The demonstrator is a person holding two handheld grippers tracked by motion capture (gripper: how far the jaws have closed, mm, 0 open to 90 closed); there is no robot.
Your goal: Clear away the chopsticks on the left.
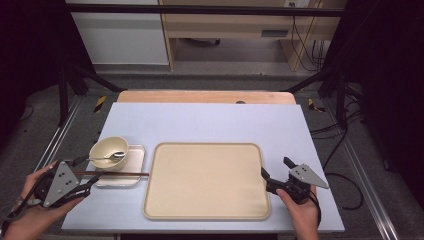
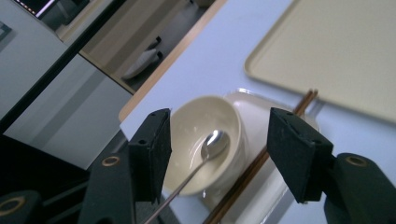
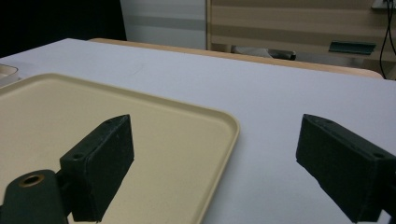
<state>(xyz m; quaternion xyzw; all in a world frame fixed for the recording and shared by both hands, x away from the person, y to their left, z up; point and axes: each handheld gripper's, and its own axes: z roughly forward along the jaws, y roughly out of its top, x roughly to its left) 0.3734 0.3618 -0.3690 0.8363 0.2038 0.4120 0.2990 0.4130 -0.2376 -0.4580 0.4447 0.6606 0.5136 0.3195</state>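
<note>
Two grippers sit low at the near side of a pale blue table (image 1: 210,120), one in each of a person's hands. The left gripper (image 1: 86,186) has its jaws spread wide with nothing between them, and it points at a cream bowl (image 1: 109,150). A spoon (image 1: 107,157) lies in the bowl. The bowl stands on a small white dish (image 1: 131,172), and brown chopsticks (image 1: 120,174) lie across that dish. A big tan tray (image 1: 207,181) lies just beside the dish. The right gripper (image 1: 275,172) is also spread wide and holds nothing, right by the tray's right edge.
</note>
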